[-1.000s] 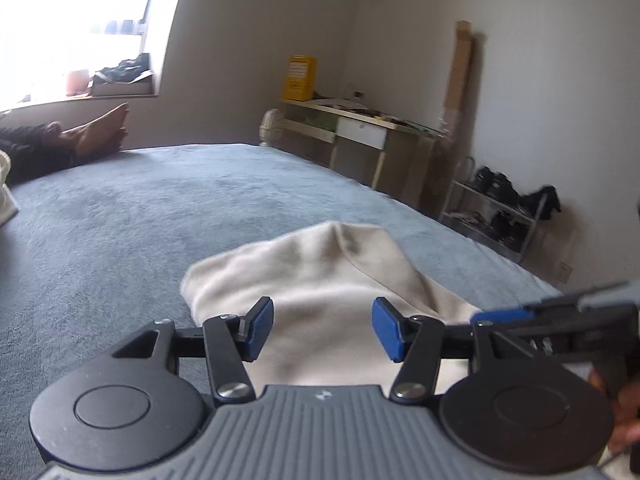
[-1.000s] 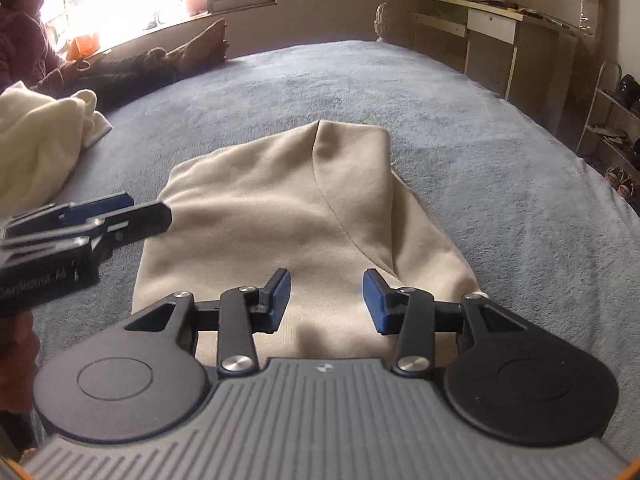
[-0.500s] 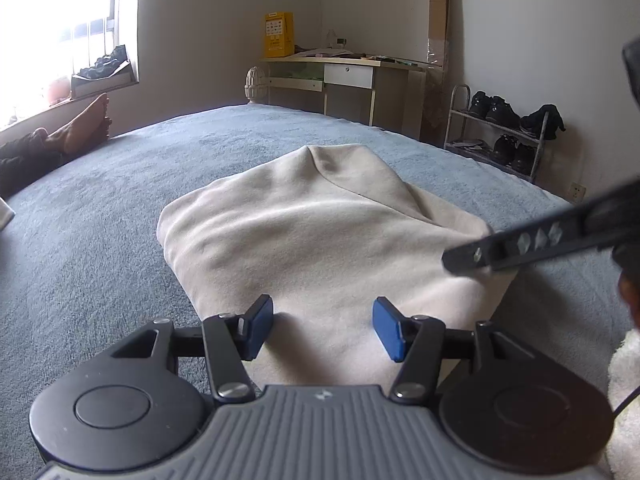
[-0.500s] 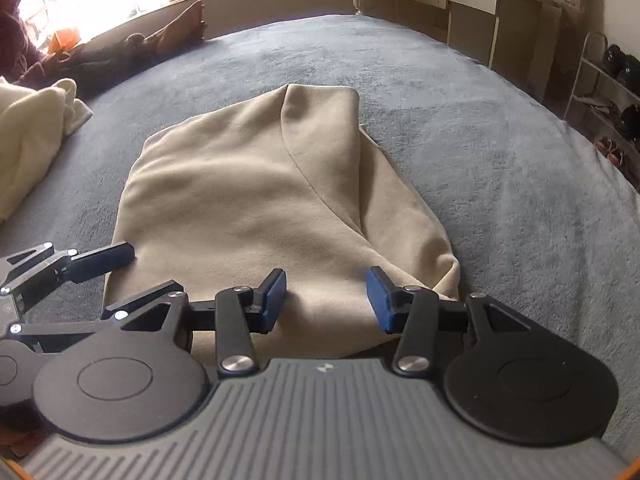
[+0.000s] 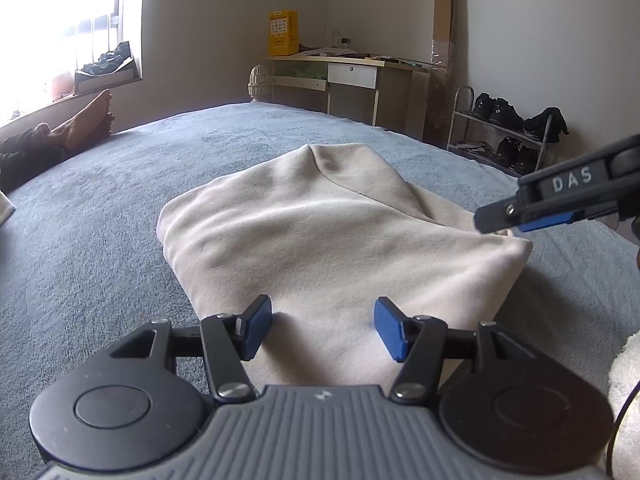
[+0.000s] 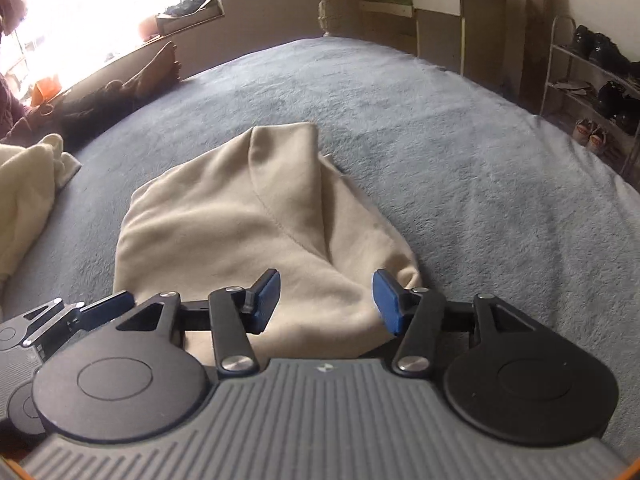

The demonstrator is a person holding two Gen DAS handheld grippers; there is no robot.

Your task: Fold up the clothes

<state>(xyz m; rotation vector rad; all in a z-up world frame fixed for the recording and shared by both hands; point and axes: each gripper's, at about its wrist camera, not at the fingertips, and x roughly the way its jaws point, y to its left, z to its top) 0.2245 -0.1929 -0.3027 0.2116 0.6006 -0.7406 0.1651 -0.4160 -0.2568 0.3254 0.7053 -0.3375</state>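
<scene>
Left wrist view: both grippers' fingers spread over beige garment; cream cloth, shoe rack nearby.

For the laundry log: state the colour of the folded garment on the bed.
Plain beige, no pattern. The folded garment shows best in the right wrist view.

Plain beige garment on blue-grey blanket; yellow box; cream cloth.
</scene>
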